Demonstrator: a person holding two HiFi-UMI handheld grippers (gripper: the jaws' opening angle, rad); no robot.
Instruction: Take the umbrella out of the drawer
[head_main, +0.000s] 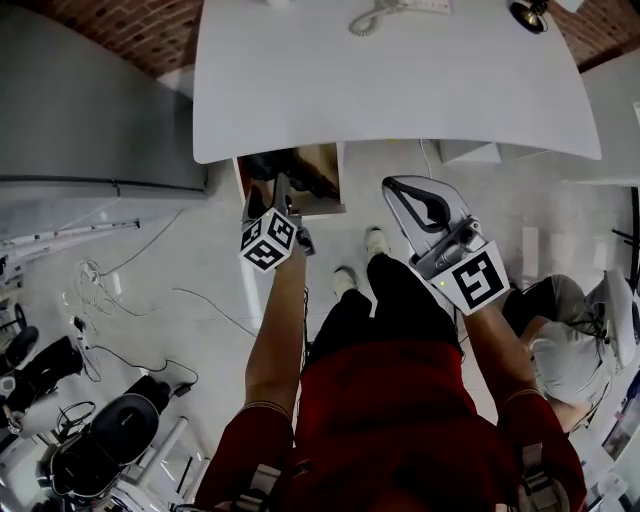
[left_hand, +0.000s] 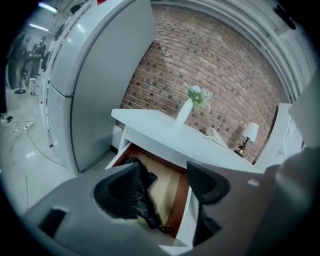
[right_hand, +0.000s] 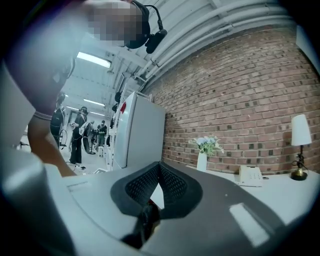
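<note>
A black folded umbrella (left_hand: 142, 197) lies in the open wooden drawer (left_hand: 175, 192) under the white desk (left_hand: 165, 135). In the head view the umbrella (head_main: 292, 168) shows as a dark bundle in the drawer (head_main: 326, 172). My left gripper (left_hand: 162, 187) is open and points down into the drawer; the umbrella lies beyond its left pad, untouched. From the head view my left gripper (head_main: 283, 200) hangs over the drawer's front. My right gripper (head_main: 395, 186) is shut on nothing, right of the drawer at the desk's edge; its pads (right_hand: 172, 182) meet at the tips.
A tall grey fridge (head_main: 90, 120) stands left of the desk. On the desk (head_main: 400, 80) are a phone (head_main: 385, 14), a lamp (head_main: 530, 14) and a white vase (left_hand: 184, 111). Cables and equipment (head_main: 90, 430) lie on the floor at left. A person (head_main: 565, 345) is low at right.
</note>
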